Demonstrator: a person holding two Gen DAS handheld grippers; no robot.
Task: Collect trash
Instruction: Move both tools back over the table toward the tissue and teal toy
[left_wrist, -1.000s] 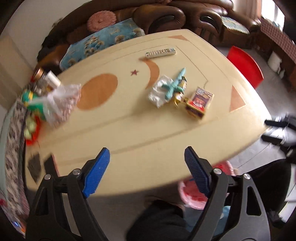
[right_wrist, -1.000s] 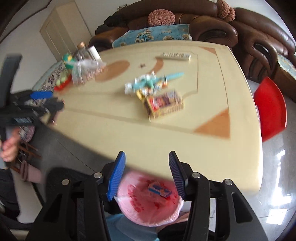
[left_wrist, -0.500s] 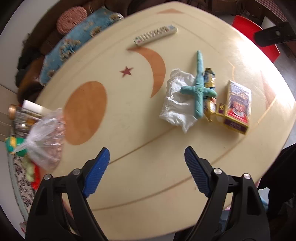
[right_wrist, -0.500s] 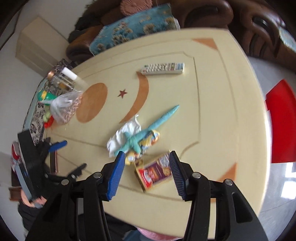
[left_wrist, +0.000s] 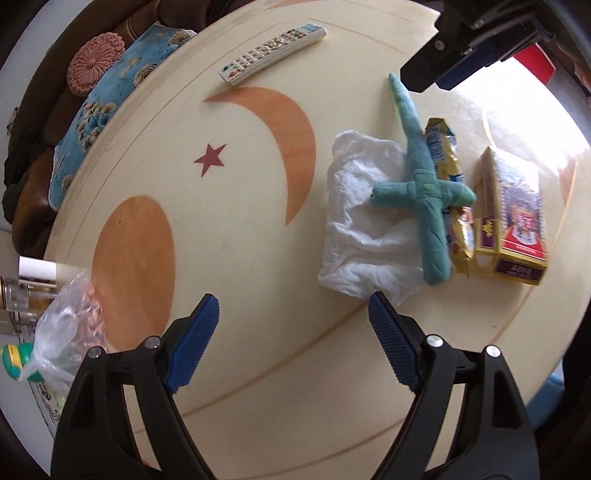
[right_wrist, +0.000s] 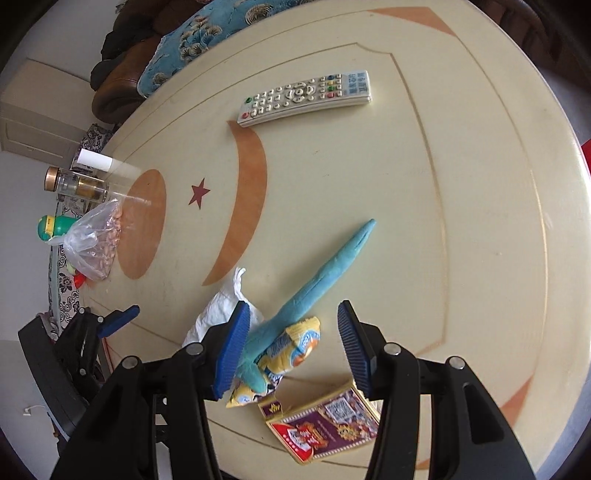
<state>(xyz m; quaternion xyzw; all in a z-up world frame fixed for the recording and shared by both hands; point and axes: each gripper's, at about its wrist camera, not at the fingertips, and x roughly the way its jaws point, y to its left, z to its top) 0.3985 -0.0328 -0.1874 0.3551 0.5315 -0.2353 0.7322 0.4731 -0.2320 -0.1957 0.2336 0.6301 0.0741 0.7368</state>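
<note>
On the cream table (left_wrist: 240, 206) lies a small heap: crumpled white tissue (left_wrist: 364, 229), a yellow snack wrapper (left_wrist: 443, 147) and a gold-and-red carton (left_wrist: 515, 221), with a teal plush toy (left_wrist: 424, 192) across them. My left gripper (left_wrist: 291, 339) hovers open over bare table just short of the tissue. My right gripper (right_wrist: 291, 343) is open above the heap, straddling the yellow wrapper (right_wrist: 291, 343) and the plush toy (right_wrist: 325, 266) without touching them. The tissue (right_wrist: 218, 314) pokes out left of it, and the carton (right_wrist: 325, 424) lies just below its fingertips.
A white remote (right_wrist: 306, 98) lies toward the far side. At the left edge stand a clear bag of nuts (right_wrist: 94, 240), a glass jar (right_wrist: 77, 184) and a green toy bottle (right_wrist: 55, 227). A brown sofa with a blue cushion (left_wrist: 107, 110) lies beyond.
Both grippers came in from beyond the near edge and dropped toward the table. The right one now sits over the heap; the left one has closed in on the tissue.
</note>
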